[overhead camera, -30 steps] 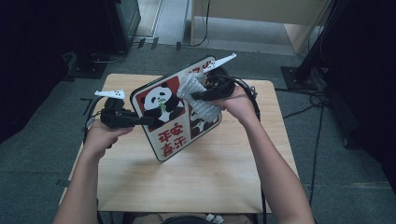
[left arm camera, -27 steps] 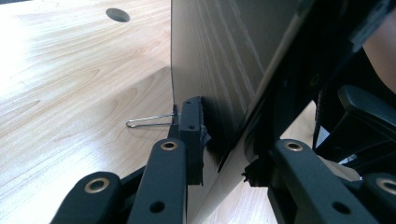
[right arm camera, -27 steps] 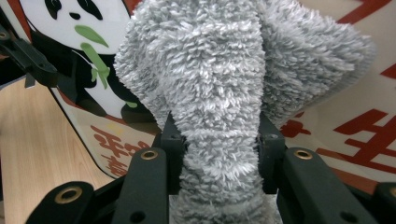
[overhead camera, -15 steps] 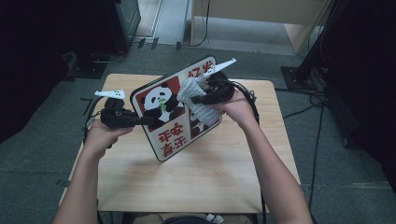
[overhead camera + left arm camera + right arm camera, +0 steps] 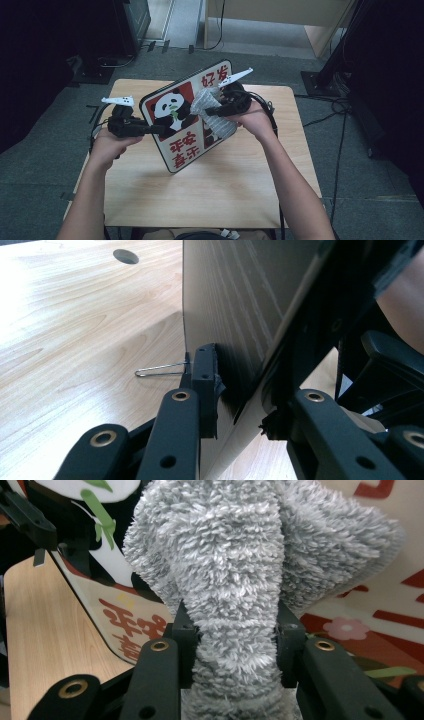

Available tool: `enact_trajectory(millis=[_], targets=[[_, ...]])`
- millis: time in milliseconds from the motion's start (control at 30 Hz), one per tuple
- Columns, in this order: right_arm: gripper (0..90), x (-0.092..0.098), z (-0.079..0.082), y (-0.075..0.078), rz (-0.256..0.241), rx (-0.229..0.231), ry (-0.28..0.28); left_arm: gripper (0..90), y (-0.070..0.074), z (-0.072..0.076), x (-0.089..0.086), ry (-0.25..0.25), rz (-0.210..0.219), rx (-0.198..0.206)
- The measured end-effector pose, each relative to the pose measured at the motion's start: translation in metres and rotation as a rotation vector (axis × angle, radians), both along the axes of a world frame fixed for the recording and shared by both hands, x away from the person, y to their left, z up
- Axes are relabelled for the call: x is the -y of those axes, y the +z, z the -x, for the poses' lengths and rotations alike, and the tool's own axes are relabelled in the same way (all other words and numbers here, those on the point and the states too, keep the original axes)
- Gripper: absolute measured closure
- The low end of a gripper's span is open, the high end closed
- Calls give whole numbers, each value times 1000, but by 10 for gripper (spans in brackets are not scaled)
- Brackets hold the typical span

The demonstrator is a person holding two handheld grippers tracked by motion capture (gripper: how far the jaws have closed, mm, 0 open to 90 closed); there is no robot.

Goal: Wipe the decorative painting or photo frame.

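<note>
A board with a panda picture and red characters (image 5: 182, 122) stands tilted on its lower edge on the wooden table (image 5: 235, 190). My left gripper (image 5: 152, 129) is shut on the board's left edge; in the left gripper view its jaws clamp the board's thin edge (image 5: 235, 390), the plain back (image 5: 225, 305) facing the camera. My right gripper (image 5: 210, 111) is shut on a fluffy grey cloth (image 5: 212, 117), pressed against the printed face. The right gripper view shows the cloth (image 5: 235, 595) bunched between the jaws, with the board's picture (image 5: 125, 610) behind.
A wire stand leg (image 5: 160, 370) sticks out from the board's back onto the table. A cable hole (image 5: 125, 256) lies in the tabletop. Cables (image 5: 267, 107) trail over the right side. A dark cabinet (image 5: 132, 20) and a stand base (image 5: 320, 82) are on the floor beyond.
The right gripper and cloth have shifted slightly up and right across the board's face. The left gripper and board stay in place.
</note>
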State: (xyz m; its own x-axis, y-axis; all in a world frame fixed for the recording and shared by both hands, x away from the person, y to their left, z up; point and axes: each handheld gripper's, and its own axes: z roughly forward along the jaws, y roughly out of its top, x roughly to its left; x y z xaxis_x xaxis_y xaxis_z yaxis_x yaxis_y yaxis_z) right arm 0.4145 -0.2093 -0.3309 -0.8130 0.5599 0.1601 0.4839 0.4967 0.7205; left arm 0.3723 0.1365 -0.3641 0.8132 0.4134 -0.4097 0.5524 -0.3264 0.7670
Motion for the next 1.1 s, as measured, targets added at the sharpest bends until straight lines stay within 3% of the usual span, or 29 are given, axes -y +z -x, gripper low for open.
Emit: enact_trajectory(millis=[333,700,1100], targets=[[651,2,0,-8,-15,-9,4,733,0,0,1,-2,3,-9],[650,6,4,-25,0,-14,9,733,0,1,1,-3,6,-6],[649,11,5,-43,-1,-47,10,732,0,2,1,-3,2,-1]])
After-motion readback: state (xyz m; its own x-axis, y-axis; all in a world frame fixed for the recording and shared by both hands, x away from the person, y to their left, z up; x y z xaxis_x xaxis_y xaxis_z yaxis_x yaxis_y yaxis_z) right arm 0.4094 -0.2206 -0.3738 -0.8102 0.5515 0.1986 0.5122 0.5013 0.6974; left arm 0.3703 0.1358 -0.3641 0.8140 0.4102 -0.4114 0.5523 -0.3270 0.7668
